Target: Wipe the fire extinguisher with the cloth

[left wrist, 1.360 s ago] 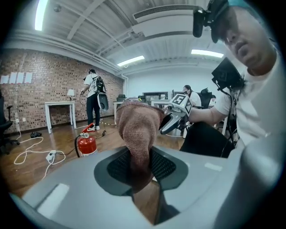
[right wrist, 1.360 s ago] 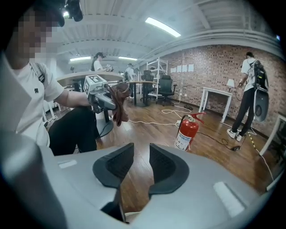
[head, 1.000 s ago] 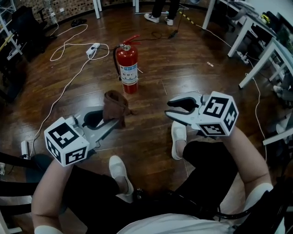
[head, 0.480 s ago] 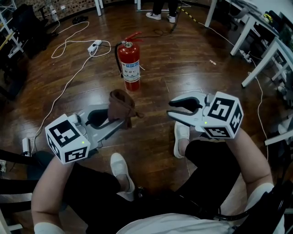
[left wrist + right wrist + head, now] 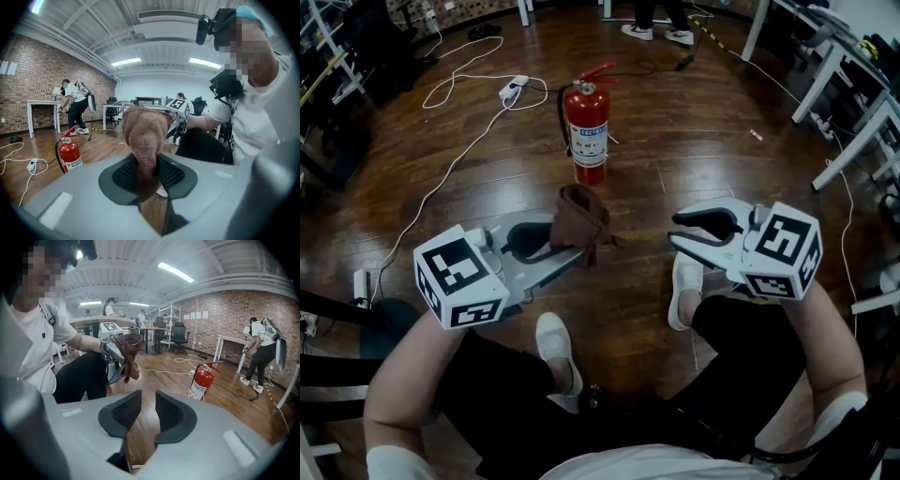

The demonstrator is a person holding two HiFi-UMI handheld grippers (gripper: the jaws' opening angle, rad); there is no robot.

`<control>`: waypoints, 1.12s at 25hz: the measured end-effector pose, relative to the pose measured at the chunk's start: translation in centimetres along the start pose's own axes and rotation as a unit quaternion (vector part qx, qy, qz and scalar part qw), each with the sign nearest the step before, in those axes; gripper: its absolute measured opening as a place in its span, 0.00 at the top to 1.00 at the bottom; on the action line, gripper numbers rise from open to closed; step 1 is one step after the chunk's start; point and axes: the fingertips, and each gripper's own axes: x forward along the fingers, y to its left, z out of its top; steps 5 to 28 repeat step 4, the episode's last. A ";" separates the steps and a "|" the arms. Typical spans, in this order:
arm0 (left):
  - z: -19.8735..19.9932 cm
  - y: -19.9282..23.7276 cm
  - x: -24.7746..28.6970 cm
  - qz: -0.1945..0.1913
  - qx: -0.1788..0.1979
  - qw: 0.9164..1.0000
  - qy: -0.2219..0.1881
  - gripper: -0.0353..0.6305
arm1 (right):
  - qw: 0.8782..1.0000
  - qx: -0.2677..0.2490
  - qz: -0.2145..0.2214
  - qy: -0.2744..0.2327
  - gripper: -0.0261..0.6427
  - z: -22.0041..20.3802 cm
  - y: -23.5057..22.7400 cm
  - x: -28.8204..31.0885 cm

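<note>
The left gripper point(image 5: 565, 251) is clamped on the cloth point(image 5: 581, 219), a brown, knitted-looking rag bunched into a soft lump that rises from between the ribbed black pads and droops over the tips. The right gripper point(image 5: 697, 232) has its jaws a narrow way apart, with only floor showing between them. The fire extinguisher point(image 5: 589, 133) stands upright on the dark, glossy wooden floor point(image 5: 694, 141), well ahead of both grippers and apart from the cloth. It is a smooth red cylinder with a pale label, a black hose down one side and a red lever on top. The step in hand looks like carrying the cloth over to it. To do that well, present the loose, hanging part of the cloth flat to the rounded body and stroke along its length. Press lightly, since a tall narrow cylinder would probably tip or slide on polished boards; the free gripper could steady it near the neck.
</note>
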 end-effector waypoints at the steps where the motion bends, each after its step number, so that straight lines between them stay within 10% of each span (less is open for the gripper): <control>1: 0.0 -0.1 0.2 -0.003 0.000 1.000 -0.001 0.80 | 1.000 0.000 -0.001 0.001 0.81 -0.1 0.0 -0.1; 28: 0.2 -0.2 0.8 -0.012 0.000 1.000 -0.005 0.80 | 1.000 -0.001 -0.004 0.005 0.82 -0.3 0.0 -0.4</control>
